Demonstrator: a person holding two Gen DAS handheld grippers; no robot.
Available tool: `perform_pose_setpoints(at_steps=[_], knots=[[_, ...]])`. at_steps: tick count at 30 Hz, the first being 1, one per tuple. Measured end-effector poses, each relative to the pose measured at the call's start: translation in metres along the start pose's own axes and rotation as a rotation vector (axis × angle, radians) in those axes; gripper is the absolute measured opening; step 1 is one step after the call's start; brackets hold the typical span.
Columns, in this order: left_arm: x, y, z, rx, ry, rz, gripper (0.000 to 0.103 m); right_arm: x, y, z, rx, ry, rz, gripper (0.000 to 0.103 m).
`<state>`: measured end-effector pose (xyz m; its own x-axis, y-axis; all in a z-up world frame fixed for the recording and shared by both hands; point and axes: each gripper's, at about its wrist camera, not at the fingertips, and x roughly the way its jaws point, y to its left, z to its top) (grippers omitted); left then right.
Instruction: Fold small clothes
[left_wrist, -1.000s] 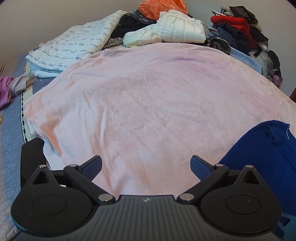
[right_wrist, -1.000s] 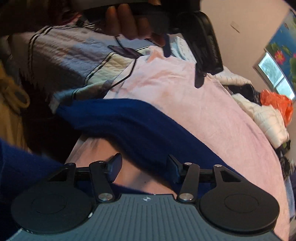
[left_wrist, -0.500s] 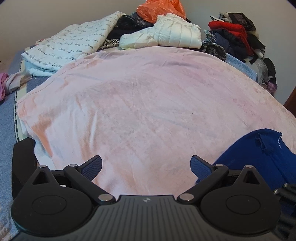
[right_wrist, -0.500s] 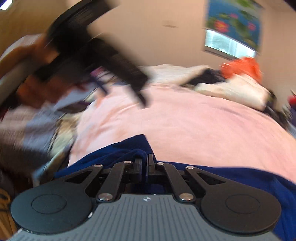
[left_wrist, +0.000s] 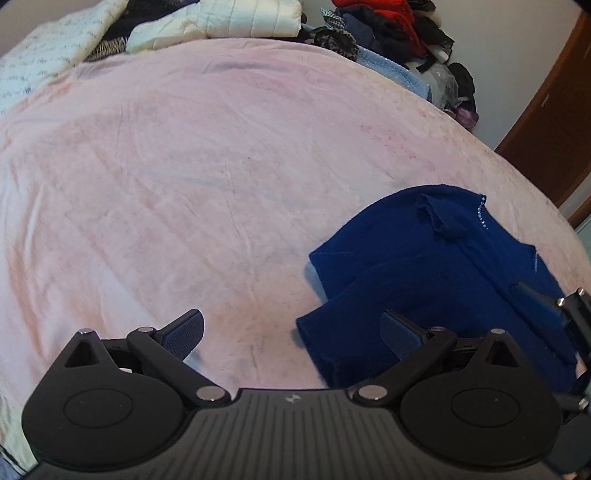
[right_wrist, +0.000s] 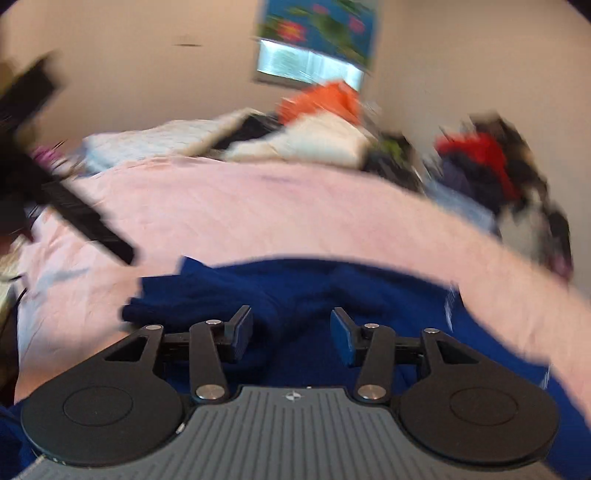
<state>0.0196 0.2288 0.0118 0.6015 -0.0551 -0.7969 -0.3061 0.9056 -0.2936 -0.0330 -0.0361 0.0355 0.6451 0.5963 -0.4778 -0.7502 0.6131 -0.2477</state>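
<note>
Your left gripper (left_wrist: 291, 330) hangs wide open and empty over the pale pink fleece blanket (left_wrist: 207, 177); right of it, the crumpled royal-blue knit garment (left_wrist: 436, 266) lies on that blanket, where your right gripper (right_wrist: 291, 332), jaws just reopened halfway, hovers gripping nothing.

The left wrist view looks steeply down over its own tool (left_wrist: 291, 332) onto the pink blanket (left_wrist: 207, 166), close above the bed, with the clothes pile (left_wrist: 388, 22) along its top edge. The right wrist view, blurred, sits lower and faces more level across the bed toward the wall and window (right_wrist: 306, 62). Both views share the blanket, the blue garment (left_wrist: 424, 266) lying near the cameras, and the far pile.
</note>
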Motion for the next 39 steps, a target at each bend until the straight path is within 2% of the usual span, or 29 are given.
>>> perform_pose_setpoints(at_steps=[1,3,5,6,8,10,15,16,17,18,19,20,21,23,26,27,28,29,30,31,32,34,36,39], knots=[[0.004,0.002,0.0,-0.035,0.026,-0.024,0.102,0.003,0.017,0.005,-0.096,0.007,0.0,0.058],[0.012,0.005,-0.003,-0.096,0.065,-0.091,0.102,0.018,0.041,0.01,-0.244,0.052,-0.039,0.058],[0.02,0.008,-0.007,-0.144,0.096,-0.137,0.102,0.035,0.046,0.008,-0.298,0.121,-0.135,0.058],[0.023,0.009,-0.009,-0.164,0.105,-0.153,0.102,0.035,0.043,0.006,-0.288,0.132,-0.14,0.058],[0.026,0.013,-0.009,-0.202,0.113,-0.175,0.102,0.023,0.038,0.009,-0.215,0.081,0.013,0.057],[0.023,0.019,-0.008,-0.242,0.099,-0.194,0.102,0.014,0.054,0.012,-0.264,0.022,0.112,0.057],[0.019,0.037,-0.006,-0.317,0.091,-0.255,0.102,0.043,0.108,0.006,-0.541,0.111,0.154,0.057],[0.02,0.041,-0.006,-0.341,0.096,-0.274,0.102,0.05,0.117,0.003,-0.584,0.115,0.154,0.055],[0.022,0.044,-0.006,-0.37,0.104,-0.297,0.102,0.053,0.125,0.002,-0.621,0.079,0.143,0.055],[0.025,0.047,-0.007,-0.401,0.114,-0.327,0.102,0.057,0.13,0.003,-0.632,0.07,0.139,0.05],[0.028,0.048,-0.008,-0.422,0.124,-0.356,0.102,0.061,0.132,0.007,-0.608,0.072,0.137,0.031],[0.032,0.046,-0.008,-0.439,0.137,-0.392,0.102,0.068,0.127,0.011,-0.561,0.077,0.135,0.016],[0.035,0.044,-0.008,-0.449,0.145,-0.42,0.102,0.072,0.123,0.013,-0.511,0.086,0.124,0.01],[0.04,0.037,-0.009,-0.457,0.145,-0.454,0.102,0.07,0.108,0.012,-0.397,0.073,0.128,0.005],[0.044,0.021,-0.007,-0.45,0.14,-0.476,0.101,0.049,0.076,0.015,-0.148,0.039,0.195,0.003],[0.044,0.015,-0.006,-0.447,0.137,-0.486,0.093,0.041,0.066,0.017,-0.074,0.019,0.22,0.003],[0.043,0.009,-0.005,-0.437,0.138,-0.503,0.074,0.035,0.056,0.018,-0.01,-0.001,0.239,0.002],[0.042,0.002,-0.003,-0.42,0.144,-0.52,0.064,0.027,0.046,0.018,0.053,-0.017,0.252,0.003],[0.041,-0.005,-0.002,-0.401,0.148,-0.523,0.046,0.023,0.038,0.018,0.101,-0.032,0.259,0.002],[0.039,-0.01,0.0,-0.385,0.149,-0.511,0.035,0.019,0.032,0.017,0.136,-0.045,0.262,0.003],[0.037,-0.015,0.001,-0.364,0.145,-0.492,0.031,0.014,0.026,0.016,0.162,-0.057,0.258,0.003],[0.033,-0.023,0.004,-0.332,0.125,-0.472,0.016,0.009,0.019,0.013,0.182,-0.072,0.241,0.003],[0.03,-0.031,0.006,-0.307,0.101,-0.447,0.01,0.006,0.014,0.009,0.195,-0.079,0.236,0.003],[0.025,-0.047,0.012,-0.253,0.055,-0.406,0.009,0.004,0.008,0.006,0.203,-0.1,0.222,0.003]])
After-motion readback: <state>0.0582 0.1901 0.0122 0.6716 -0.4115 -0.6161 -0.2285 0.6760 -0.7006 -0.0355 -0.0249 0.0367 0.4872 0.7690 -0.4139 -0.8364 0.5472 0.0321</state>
